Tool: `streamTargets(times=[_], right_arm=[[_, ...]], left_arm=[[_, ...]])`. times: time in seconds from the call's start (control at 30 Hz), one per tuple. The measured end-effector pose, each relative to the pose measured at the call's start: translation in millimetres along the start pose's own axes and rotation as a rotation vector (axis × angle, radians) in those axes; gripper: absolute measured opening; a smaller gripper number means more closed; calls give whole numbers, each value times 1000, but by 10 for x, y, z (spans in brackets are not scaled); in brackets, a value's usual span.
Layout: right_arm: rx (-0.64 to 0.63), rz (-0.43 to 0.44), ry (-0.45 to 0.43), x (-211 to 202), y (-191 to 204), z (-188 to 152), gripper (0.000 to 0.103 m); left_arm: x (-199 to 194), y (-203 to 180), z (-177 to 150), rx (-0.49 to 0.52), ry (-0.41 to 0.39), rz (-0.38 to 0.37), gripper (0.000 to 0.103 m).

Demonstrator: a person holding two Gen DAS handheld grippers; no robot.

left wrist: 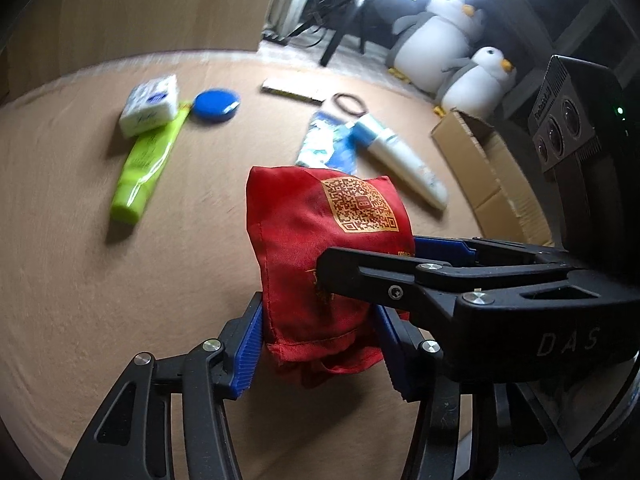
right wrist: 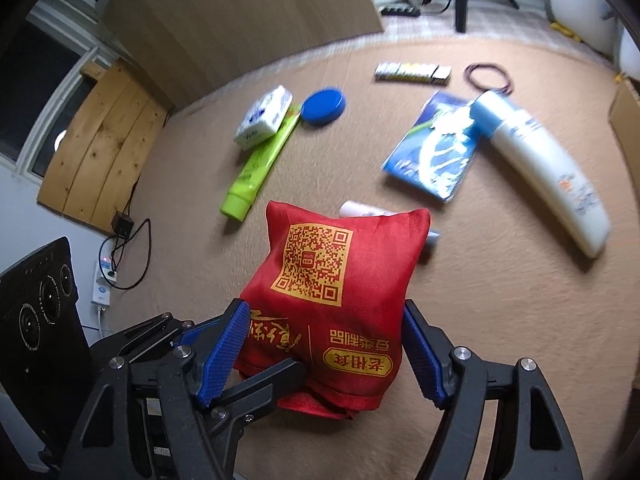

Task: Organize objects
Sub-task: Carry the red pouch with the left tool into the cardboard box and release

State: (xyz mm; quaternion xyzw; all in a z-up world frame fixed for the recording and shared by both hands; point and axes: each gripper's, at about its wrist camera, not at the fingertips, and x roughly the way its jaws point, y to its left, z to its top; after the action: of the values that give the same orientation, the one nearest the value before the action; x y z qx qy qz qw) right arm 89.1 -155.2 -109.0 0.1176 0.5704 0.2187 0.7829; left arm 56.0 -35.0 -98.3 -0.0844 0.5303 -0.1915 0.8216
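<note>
A red cloth bag (left wrist: 320,248) with a gold QR code is held above the tan carpet. My left gripper (left wrist: 316,340) is shut on its lower part. My right gripper (right wrist: 324,348) is shut on the same bag (right wrist: 340,280); its arm (left wrist: 460,280) crosses the left wrist view from the right. On the carpet lie a green tube (right wrist: 260,164), a white tissue pack (right wrist: 262,118), a blue lid (right wrist: 322,106), a blue sachet (right wrist: 432,148), a white-and-blue tube (right wrist: 548,164), a hair tie (right wrist: 490,76) and a tablet strip (right wrist: 412,72). A small white item (right wrist: 360,209) shows behind the bag.
An open cardboard box (left wrist: 492,176) stands at the carpet's right edge. Two plush penguins (left wrist: 440,40) sit beyond it. A wooden panel (right wrist: 240,8) stands at the back, and a power strip with cables (right wrist: 108,276) lies at the left.
</note>
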Motion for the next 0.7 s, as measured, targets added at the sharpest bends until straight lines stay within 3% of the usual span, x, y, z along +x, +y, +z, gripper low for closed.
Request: streamTargets(times=[0.3,0.7], right_arm=[[18,-54,-135,-759,-428,59,72],[128,-156,-254,-1596,-1412,102,72]], left_arm=[[-29,-744,309,103,-62,-57,56],[410,-1983,716,209,-81,-171,56]])
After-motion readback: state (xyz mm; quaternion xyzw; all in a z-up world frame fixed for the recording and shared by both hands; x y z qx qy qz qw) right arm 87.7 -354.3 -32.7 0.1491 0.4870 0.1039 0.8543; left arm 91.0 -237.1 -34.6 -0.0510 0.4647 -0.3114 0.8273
